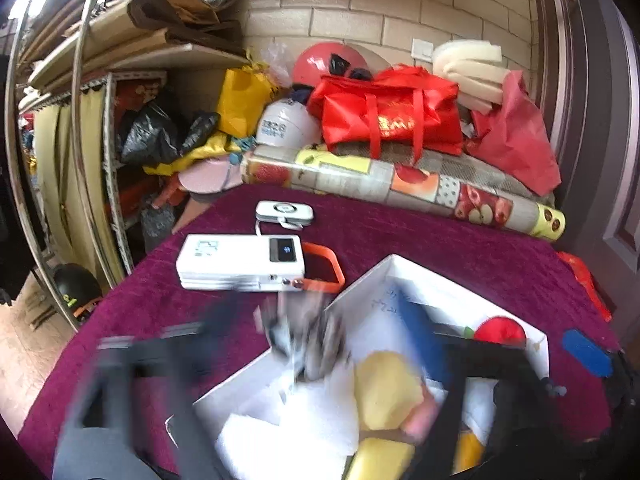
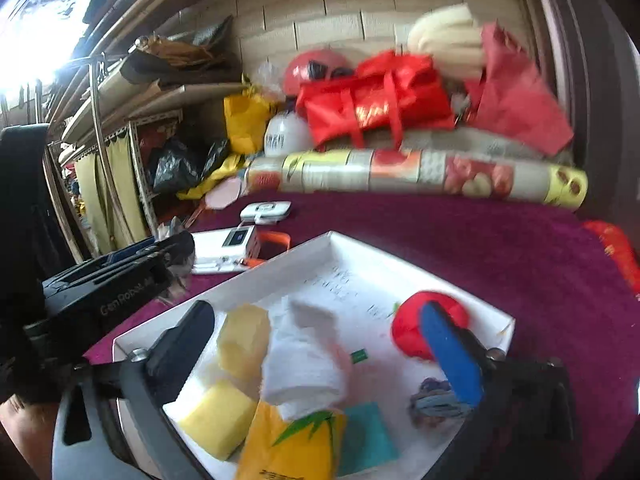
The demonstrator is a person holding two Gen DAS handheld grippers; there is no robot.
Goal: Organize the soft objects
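Observation:
A white tray (image 2: pixel 408 258) on the purple cloth holds soft things: yellow sponges (image 2: pixel 218 418), a white folded cloth (image 2: pixel 308 364), a red soft ball (image 2: pixel 412 328), a teal cloth (image 2: pixel 366 436), a yellow bag (image 2: pixel 288 444) and a grey-blue knot (image 2: pixel 434 404). My right gripper (image 2: pixel 320 356) hovers over the tray, open and empty. My left gripper (image 1: pixel 312 344) is blurred over the tray's left rim (image 1: pixel 360 284) and grips a grey-white crumpled object (image 1: pixel 308 340); it also shows in the right wrist view (image 2: pixel 176 256). The tray contents show in the left view too, with a sponge (image 1: pixel 386 396).
A white power bank (image 1: pixel 240 262) with an orange strap and a small white device (image 1: pixel 284 213) lie beyond the tray. A rolled fruit-print mat (image 1: pixel 400 184), red bags (image 1: pixel 392 116) and clutter line the back. A metal rack (image 1: pixel 80 120) stands left.

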